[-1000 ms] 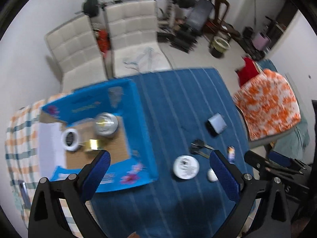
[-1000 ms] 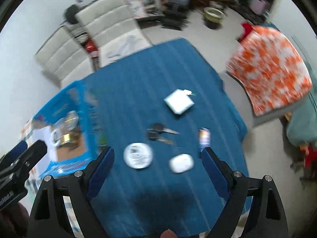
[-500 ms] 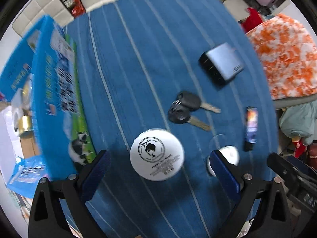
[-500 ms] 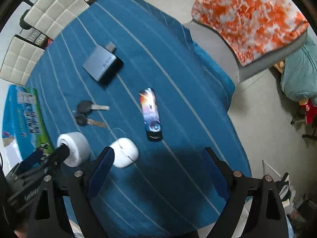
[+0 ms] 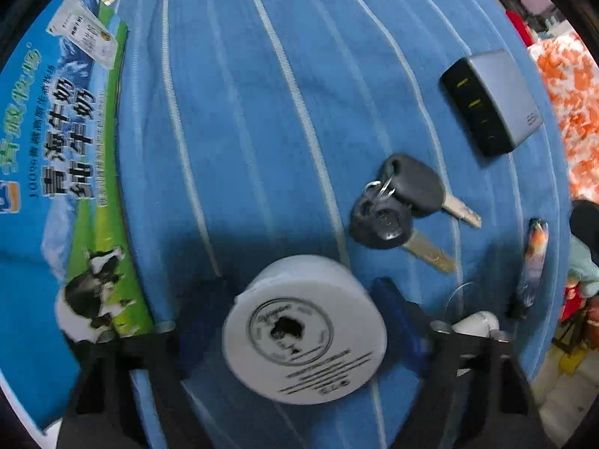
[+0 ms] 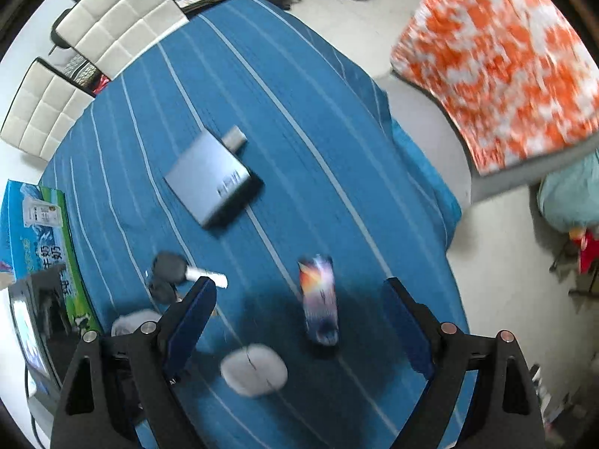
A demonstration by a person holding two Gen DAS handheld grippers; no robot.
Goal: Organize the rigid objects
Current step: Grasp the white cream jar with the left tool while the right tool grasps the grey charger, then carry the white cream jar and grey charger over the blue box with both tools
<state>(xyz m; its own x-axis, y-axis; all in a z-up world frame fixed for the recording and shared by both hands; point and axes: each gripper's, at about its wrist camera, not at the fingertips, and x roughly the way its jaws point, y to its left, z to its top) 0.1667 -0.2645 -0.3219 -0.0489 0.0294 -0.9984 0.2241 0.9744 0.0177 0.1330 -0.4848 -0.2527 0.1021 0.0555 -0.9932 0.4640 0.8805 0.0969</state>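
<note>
In the left wrist view my left gripper is low over the blue striped tablecloth, its open fingers on either side of a round white tin; contact is unclear. Two black keys, a grey box, a colourful lighter and a white oval case lie to the right. In the right wrist view my right gripper is open above the lighter, with the white case, keys and grey box nearby.
A blue milk carton box stands at the table's left edge, also in the right wrist view. Two white chairs are behind the table. An orange-and-white covered seat is to the right, beyond the table edge.
My left gripper has dropped from above the box down around the white tin. My right gripper has moved right and down toward the lighter.
</note>
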